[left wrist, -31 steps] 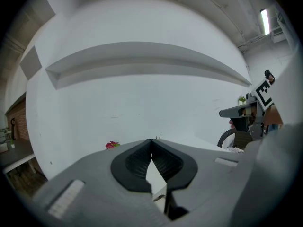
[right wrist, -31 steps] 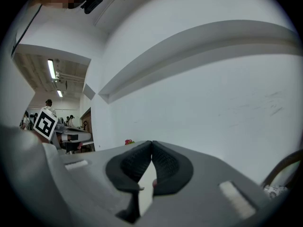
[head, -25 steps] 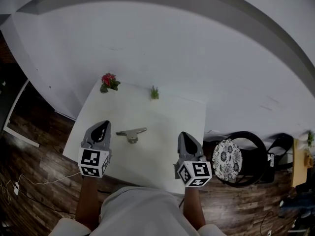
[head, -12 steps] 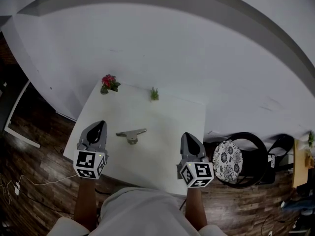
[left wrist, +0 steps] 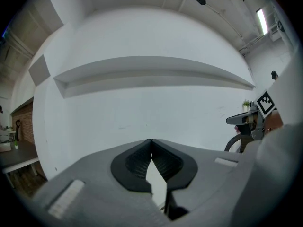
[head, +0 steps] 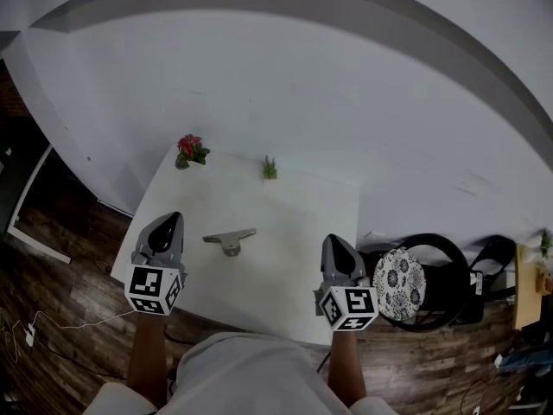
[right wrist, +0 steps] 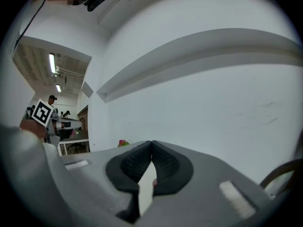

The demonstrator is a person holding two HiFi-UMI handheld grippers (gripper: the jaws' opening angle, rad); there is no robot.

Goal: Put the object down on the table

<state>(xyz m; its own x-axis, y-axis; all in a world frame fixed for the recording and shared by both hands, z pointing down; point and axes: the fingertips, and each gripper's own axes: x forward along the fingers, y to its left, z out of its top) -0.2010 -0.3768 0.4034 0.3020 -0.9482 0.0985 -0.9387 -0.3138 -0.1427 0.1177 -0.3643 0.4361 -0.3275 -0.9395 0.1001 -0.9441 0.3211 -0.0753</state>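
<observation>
A grey metal T-shaped object (head: 229,239) lies flat on the white table (head: 285,266), left of its middle. My left gripper (head: 171,220) hovers at the table's left front edge, shut and empty, a short way left of the object. My right gripper (head: 333,242) hangs at the right front edge, also shut with nothing in it. In the left gripper view the jaws (left wrist: 151,141) meet at their tips against a white wall; the right gripper view shows the same closed tips (right wrist: 151,142). Neither gripper touches the object.
A small red-flowered plant (head: 190,148) and a tiny green plant (head: 270,169) stand along the table's far edge. A black chair with a patterned cushion (head: 398,281) sits right of the table. Dark wood floor surrounds it; a white wall lies behind.
Both grippers have drawn back toward me and slightly outward, away from the metal object. The object has stayed in place on the table.
</observation>
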